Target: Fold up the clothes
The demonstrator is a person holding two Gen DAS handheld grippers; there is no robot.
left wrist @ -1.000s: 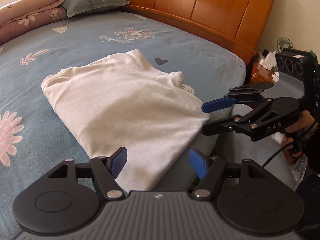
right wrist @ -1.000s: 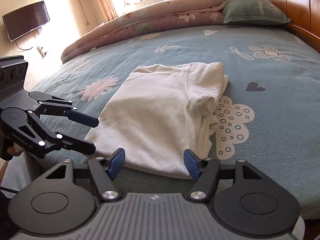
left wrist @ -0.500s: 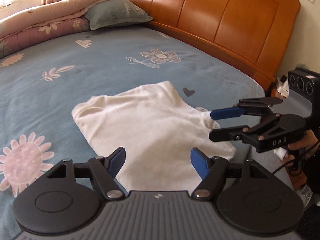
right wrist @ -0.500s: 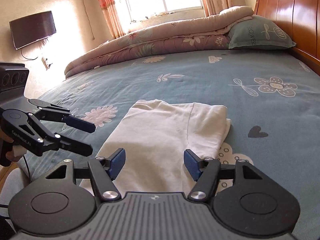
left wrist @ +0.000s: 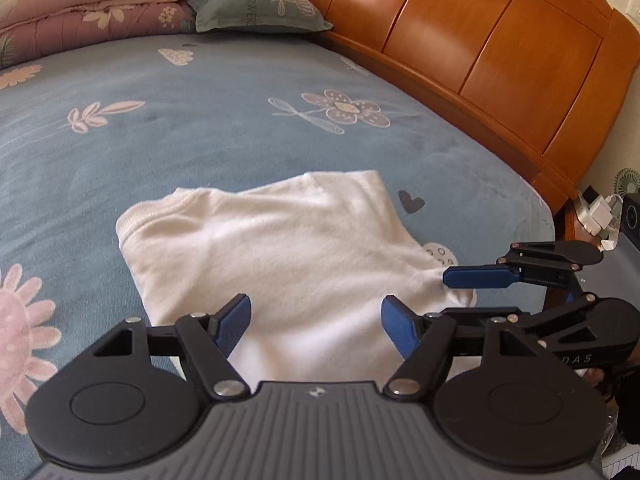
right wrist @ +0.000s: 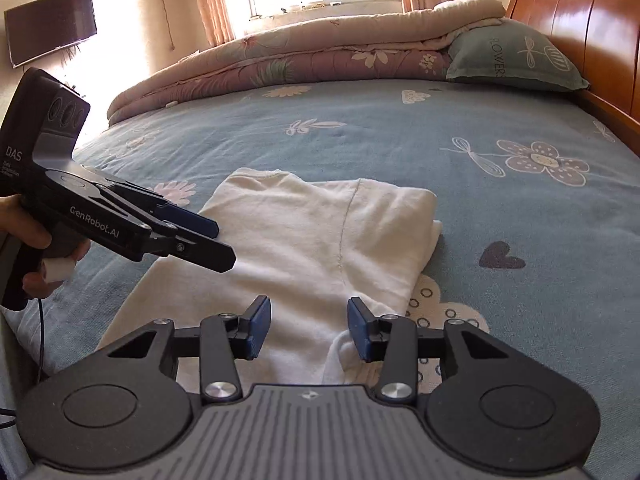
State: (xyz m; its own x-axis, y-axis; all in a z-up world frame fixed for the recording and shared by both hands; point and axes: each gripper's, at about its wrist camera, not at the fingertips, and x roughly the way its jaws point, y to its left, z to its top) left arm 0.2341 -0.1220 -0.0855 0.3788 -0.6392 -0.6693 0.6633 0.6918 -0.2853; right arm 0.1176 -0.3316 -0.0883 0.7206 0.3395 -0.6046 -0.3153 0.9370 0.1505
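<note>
A white folded garment lies flat on the blue flowered bed sheet. My left gripper hovers over the garment's near edge, open wide with nothing between its fingers. At the right of the left wrist view, my right gripper reaches toward the garment's near right corner. In the right wrist view the garment shows a thick folded side on the right. My right gripper is open above the garment's near end, and a bunched fold sits by its right finger. My left gripper comes in from the left, held by a hand.
A rolled quilt and a green pillow lie at the far end of the bed. The wooden headboard runs along the right. A bedside table with small items stands past the bed's corner. A wall TV hangs at far left.
Both grippers have lifted and tilted up, then moved in over the garment's near edge. The right gripper's fingers have narrowed but stay apart. The garment has not moved.
</note>
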